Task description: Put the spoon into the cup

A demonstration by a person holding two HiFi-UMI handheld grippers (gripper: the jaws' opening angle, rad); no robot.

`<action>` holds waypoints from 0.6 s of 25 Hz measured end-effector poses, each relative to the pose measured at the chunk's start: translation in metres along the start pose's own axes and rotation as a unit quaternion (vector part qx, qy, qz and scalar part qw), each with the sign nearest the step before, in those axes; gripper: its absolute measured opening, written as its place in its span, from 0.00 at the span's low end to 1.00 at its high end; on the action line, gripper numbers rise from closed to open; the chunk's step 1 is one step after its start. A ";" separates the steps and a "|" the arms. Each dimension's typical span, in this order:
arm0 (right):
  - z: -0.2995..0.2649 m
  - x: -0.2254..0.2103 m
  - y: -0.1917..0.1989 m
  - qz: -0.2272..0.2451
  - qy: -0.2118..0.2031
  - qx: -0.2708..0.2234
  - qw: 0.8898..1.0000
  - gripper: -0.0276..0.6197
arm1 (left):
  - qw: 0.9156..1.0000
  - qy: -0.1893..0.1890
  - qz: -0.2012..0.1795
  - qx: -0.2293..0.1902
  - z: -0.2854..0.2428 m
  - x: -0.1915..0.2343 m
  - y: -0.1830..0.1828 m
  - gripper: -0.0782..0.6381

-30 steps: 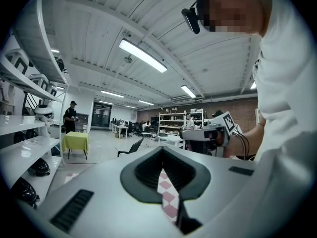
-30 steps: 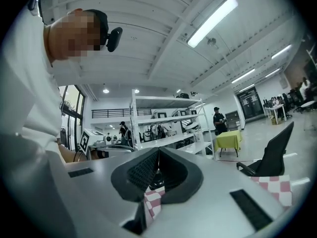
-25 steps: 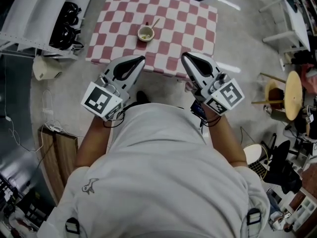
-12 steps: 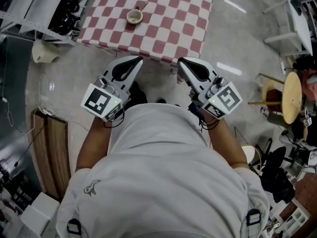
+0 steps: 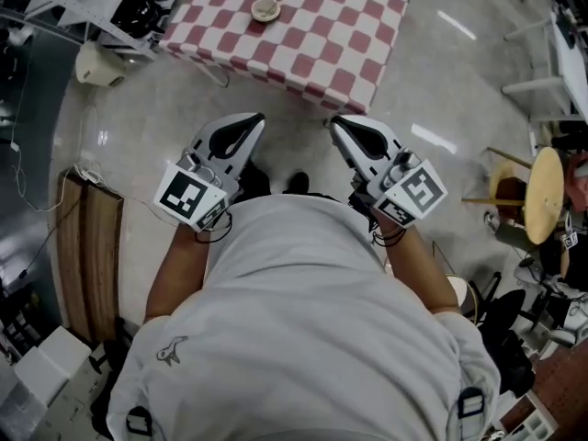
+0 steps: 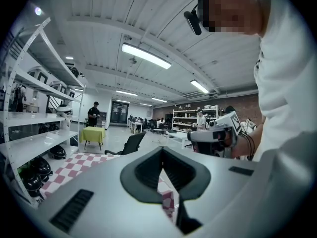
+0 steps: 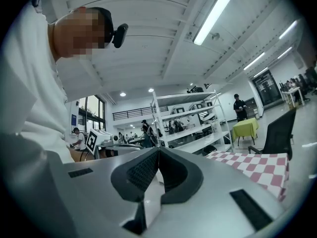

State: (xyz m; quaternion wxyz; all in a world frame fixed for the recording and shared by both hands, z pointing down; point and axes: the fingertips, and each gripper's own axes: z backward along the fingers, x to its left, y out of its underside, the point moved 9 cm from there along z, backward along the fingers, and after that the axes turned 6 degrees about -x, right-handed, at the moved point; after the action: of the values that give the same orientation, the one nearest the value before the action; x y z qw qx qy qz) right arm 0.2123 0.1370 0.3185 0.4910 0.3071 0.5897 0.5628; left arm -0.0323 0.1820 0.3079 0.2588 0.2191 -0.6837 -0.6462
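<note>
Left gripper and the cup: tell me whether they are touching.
Apart. In the head view the left gripper hangs by the person's body, and tablecloth and bare floor lie between it and the cup.

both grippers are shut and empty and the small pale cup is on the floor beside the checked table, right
Not quite: the small pale cup stands on the red-and-white checked table, not the floor, as the head view shows. The left gripper and right gripper are shut and empty.
</note>
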 end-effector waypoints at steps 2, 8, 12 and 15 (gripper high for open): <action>0.003 0.006 0.001 0.000 -0.003 0.002 1.000 0.09 | 1.000 -0.005 -0.001 -0.002 0.007 -0.004 0.000 0.13; 0.008 0.023 0.003 0.003 -0.006 0.007 1.000 0.09 | 1.000 -0.010 -0.001 -0.007 0.020 -0.011 0.001 0.13; 0.001 0.027 0.005 0.003 -0.002 0.006 1.000 0.09 | 1.000 -0.005 0.004 -0.010 0.025 -0.007 0.001 0.13; -0.002 0.031 0.007 -0.001 0.002 0.006 1.000 0.09 | 1.000 -0.006 0.004 -0.011 0.032 -0.003 -0.001 0.13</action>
State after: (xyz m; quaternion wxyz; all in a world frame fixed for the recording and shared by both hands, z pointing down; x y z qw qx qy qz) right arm 0.1984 0.1662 0.3177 0.4888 0.3084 0.5945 0.5591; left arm -0.0505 0.2085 0.3059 0.2595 0.2100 -0.6790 -0.6539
